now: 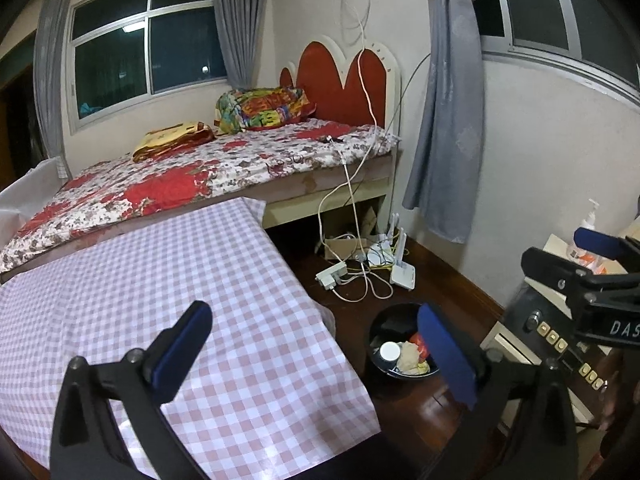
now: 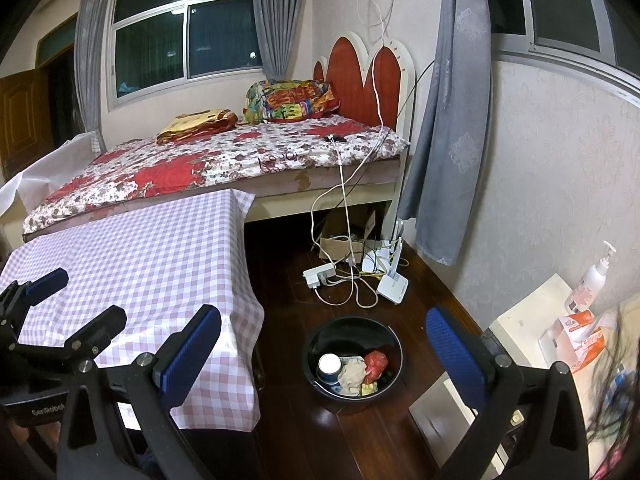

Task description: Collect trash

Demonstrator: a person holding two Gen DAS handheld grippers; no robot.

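A trash bin (image 2: 354,360) sits on the floor right of the table (image 2: 140,248), with the bed (image 2: 224,160) behind both.

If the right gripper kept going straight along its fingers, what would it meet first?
Probably the black trash bin on the dark wood floor. The open right gripper frames it between its blue pads, with a cup and crumpled trash inside. Nothing shows in between, though depth is unclear.

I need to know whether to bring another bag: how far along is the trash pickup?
Looks nearly done. The black bin on the floor already holds a cup, crumpled paper and a red wrapper. The left gripper and right gripper are both open, holding nothing. The checkered tablecloth shows no litter left.
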